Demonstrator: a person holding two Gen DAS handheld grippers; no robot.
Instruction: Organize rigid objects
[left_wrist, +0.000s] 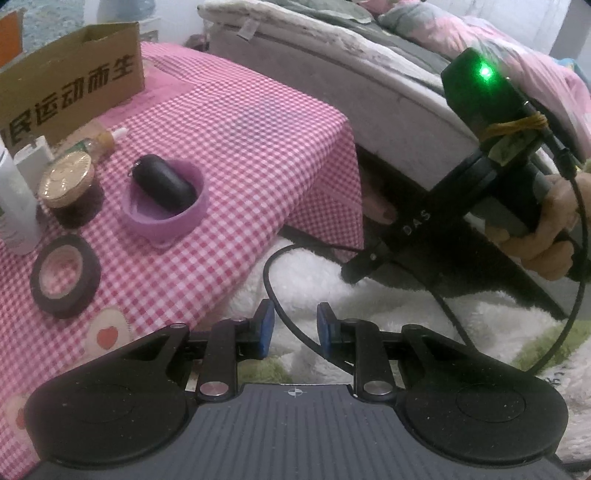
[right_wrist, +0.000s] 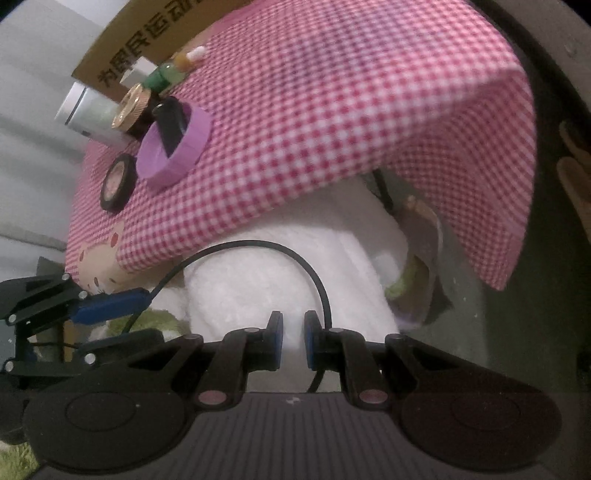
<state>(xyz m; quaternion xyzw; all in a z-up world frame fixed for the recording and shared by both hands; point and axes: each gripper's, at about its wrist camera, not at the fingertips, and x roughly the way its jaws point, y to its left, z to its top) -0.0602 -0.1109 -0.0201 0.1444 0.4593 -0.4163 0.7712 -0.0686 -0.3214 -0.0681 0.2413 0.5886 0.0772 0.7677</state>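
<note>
A purple bowl (left_wrist: 166, 206) stands on the pink checked table (left_wrist: 240, 122) with a black key fob (left_wrist: 162, 181) lying in it. A black tape roll (left_wrist: 65, 275), a gold-lidded jar (left_wrist: 70, 188), a small dropper bottle (left_wrist: 101, 142) and white bottles (left_wrist: 14, 199) stand to its left. My left gripper (left_wrist: 295, 328) is open and empty, off the table's near edge, above the white rug. My right gripper (right_wrist: 293, 336) is nearly closed with a small gap and empty, low beside the table; the bowl (right_wrist: 173, 147) and tape roll (right_wrist: 117, 182) show up left.
A cardboard box (left_wrist: 74, 74) with black characters stands at the table's back left. A bed (left_wrist: 369, 55) runs along the right. A black cable (left_wrist: 280, 295) loops over the fluffy white rug (left_wrist: 406, 314). The other handheld gripper (left_wrist: 491, 177) sits at the right.
</note>
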